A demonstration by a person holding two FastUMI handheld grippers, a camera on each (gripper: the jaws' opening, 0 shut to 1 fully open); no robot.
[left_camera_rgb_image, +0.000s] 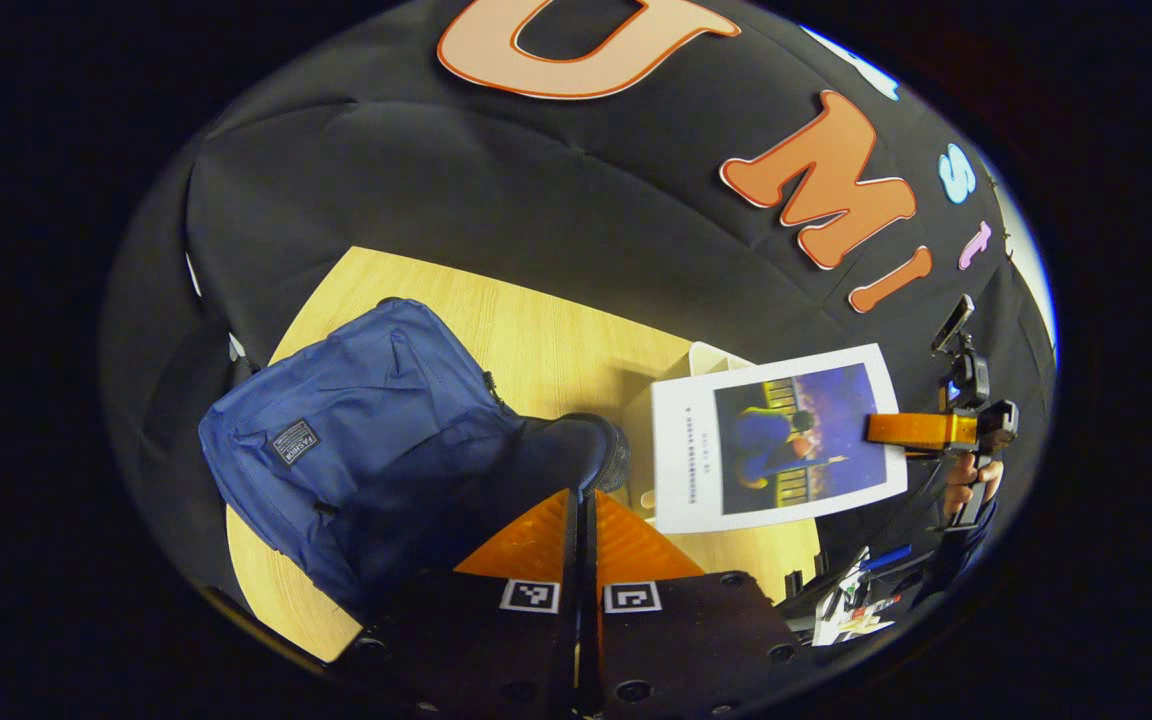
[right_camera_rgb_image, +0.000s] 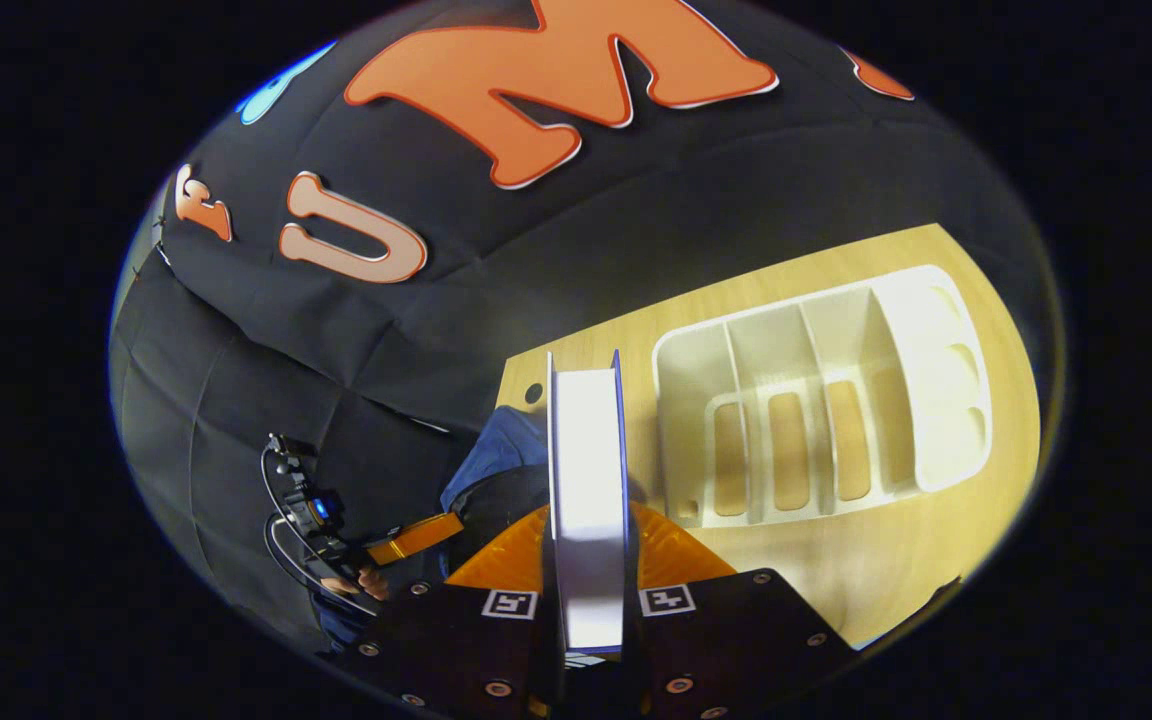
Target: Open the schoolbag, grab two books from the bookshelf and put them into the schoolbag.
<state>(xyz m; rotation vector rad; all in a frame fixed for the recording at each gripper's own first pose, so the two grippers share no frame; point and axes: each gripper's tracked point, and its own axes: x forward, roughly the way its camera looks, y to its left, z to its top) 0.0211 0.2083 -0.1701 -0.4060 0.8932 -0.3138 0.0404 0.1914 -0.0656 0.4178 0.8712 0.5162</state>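
While the left gripper (left_camera_rgb_image: 584, 520) sits with its fingers pressed together, it pinches a dark flap at the mouth of the schoolbag (left_camera_rgb_image: 356, 450), apparently holding it open. Can't fully confirm what's between the fingers; it looks like bag fabric or a zipper edge. The blue bag lies on the wooden table (left_camera_rgb_image: 536, 340), left of centre in the left gripper view. Farther right, the right gripper (left_camera_rgb_image: 921, 430) holds a book (left_camera_rgb_image: 776, 440) by its edge, cover toward this camera, lifted just above the white bookshelf (left_camera_rgb_image: 711, 357). A hand (left_camera_rgb_image: 966, 490) shows on that gripper's handle.

In the right gripper view, the same book (right_camera_rgb_image: 588, 480) runs edge-on up the middle, clamped between the gripper's (right_camera_rgb_image: 588, 545) own two fingers. The bookshelf (right_camera_rgb_image: 826, 400), a white slotted rack, lies just to the right on the table (right_camera_rgb_image: 896, 570), with every visible slot bare. A patch of schoolbag (right_camera_rgb_image: 501, 455) shows to the left behind the book, and the left gripper (right_camera_rgb_image: 416, 535) sits lower left.

Judgement: the step in hand is carrying a book from shelf to bag. With the rack bare, this is probably the second book, but I can't see inside the bag to confirm.

Next move: swing the book over the held-open mouth, line its edge up with the opening, lower it in, then release. The left side must keep the flap lifted until the book is in.
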